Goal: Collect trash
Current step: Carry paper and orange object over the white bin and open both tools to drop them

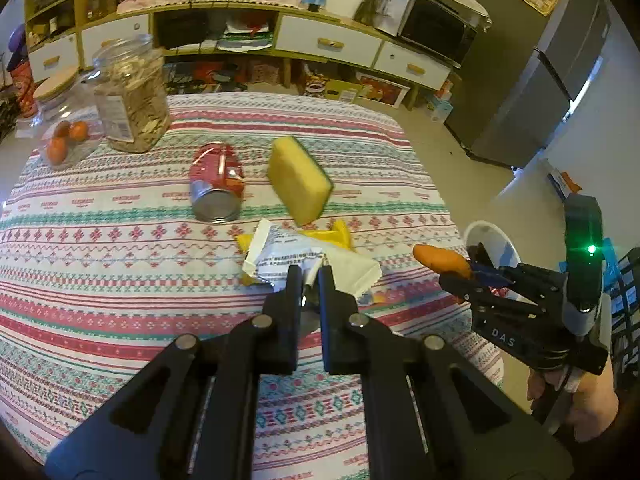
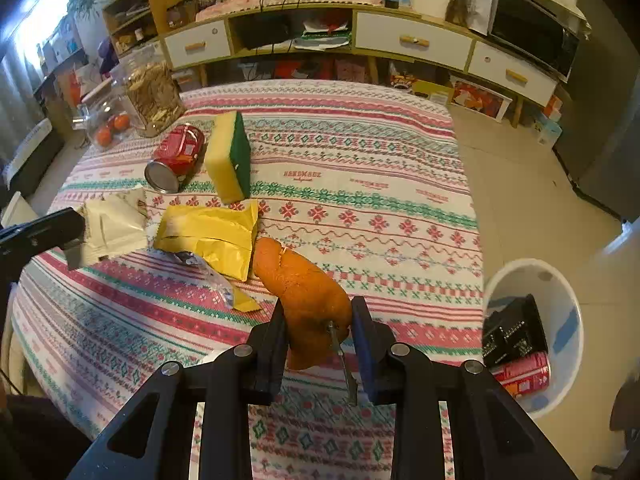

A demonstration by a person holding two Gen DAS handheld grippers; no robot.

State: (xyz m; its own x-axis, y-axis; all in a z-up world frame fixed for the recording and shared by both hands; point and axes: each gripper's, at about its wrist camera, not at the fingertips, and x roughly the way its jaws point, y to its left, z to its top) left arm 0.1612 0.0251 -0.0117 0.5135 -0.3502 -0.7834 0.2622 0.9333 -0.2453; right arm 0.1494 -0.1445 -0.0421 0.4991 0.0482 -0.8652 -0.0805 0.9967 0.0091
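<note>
My left gripper (image 1: pixel 310 270) is shut on a cream-white wrapper (image 1: pixel 292 256) and holds it just above the table; it also shows in the right wrist view (image 2: pixel 114 228). My right gripper (image 2: pixel 318 308) is shut on an orange peel (image 2: pixel 304 288), held over the table's right edge; it shows in the left wrist view (image 1: pixel 442 260) too. A yellow wrapper (image 2: pixel 212 236) and a clear plastic scrap (image 2: pixel 208 276) lie on the tablecloth. A crushed red can (image 1: pixel 216 182) lies on its side beside a yellow-green sponge (image 1: pixel 300 180). A white trash bin (image 2: pixel 560 292) stands on the floor at the right.
The bin holds a black box (image 2: pixel 514 330) and a red can (image 2: pixel 522 374). A glass jar of seeds (image 1: pixel 130 96) and a clear container with oranges (image 1: pixel 66 136) stand at the table's far left. A cabinet (image 1: pixel 328 44) lines the far wall; a fridge (image 1: pixel 560 80) stands at right.
</note>
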